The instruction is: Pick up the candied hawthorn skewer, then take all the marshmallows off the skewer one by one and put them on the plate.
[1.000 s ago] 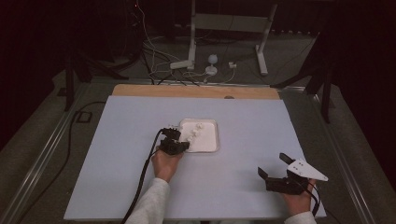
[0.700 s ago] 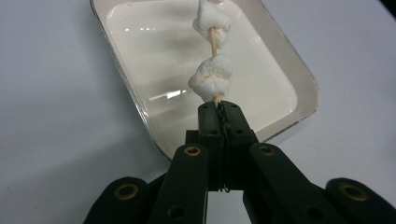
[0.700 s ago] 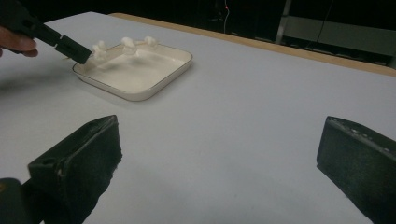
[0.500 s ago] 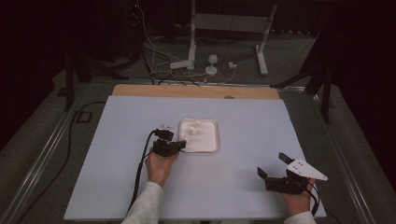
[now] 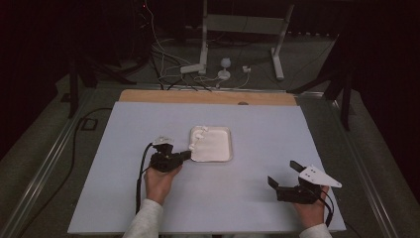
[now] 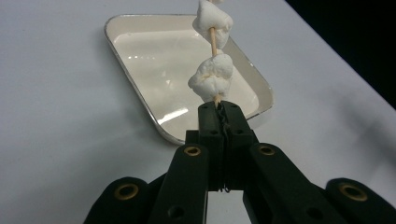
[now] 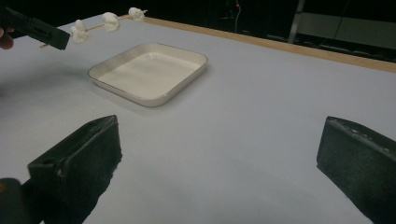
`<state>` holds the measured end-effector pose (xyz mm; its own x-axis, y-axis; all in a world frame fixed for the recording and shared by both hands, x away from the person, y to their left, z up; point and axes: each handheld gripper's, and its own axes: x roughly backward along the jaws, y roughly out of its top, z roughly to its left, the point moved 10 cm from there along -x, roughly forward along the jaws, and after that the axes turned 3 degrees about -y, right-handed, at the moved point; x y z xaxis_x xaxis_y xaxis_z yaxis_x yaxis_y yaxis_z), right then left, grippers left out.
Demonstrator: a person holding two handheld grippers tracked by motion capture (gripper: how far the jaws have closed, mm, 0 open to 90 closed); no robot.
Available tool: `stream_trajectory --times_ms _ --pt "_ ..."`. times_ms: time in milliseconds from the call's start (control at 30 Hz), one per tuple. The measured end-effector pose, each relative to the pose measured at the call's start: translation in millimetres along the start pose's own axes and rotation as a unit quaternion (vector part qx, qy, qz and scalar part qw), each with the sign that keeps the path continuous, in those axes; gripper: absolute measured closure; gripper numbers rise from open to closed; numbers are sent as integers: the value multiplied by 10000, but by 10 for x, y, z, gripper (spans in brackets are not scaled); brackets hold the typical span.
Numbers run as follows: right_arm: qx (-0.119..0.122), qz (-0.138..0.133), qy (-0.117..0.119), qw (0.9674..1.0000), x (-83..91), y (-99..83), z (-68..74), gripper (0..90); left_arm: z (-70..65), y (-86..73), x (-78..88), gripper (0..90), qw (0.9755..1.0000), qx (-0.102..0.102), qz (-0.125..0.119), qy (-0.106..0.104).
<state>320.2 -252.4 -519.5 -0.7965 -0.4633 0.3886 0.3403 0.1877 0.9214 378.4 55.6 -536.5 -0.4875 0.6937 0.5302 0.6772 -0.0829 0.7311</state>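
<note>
Near the bench's front edge the right gripper (image 5: 286, 179) rests with jaws wide apart; farther in, the left gripper (image 5: 187, 155) is clamped on a marshmallow skewer (image 6: 213, 58) raised over the white tray (image 5: 225, 149)

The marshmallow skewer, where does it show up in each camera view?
High view: marshmallow skewer at the middle, over the white tray's left edge.
Left gripper view: top middle, rising from the shut jaws.
Right gripper view: top left, above the table.
Shared landmark: the white tray.
</note>
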Motion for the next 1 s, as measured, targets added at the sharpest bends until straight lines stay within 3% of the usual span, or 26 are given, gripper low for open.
stream_trajectory --times_ms 167,333,467,733,1000 --pt "5 -13 142 9999 -39 149 73 0 -29 -23 97 900 9999 -116 -75 -59" --pt "58 101 78 9999 -124 247 73 0 -38 -23 171 900 9995 -194 -192 -144" --pt "-116 145 157 9997 -227 376 80 0 -35 -14 210 900 9993 -154 -269 -204" --pt "-269 219 545 9979 -498 649 256 0 -88 -10 255 900 9986 -258 -370 -276" --pt "-570 183 1071 9924 -785 896 494 0 -199 -10 223 900 9973 -440 -392 -435"
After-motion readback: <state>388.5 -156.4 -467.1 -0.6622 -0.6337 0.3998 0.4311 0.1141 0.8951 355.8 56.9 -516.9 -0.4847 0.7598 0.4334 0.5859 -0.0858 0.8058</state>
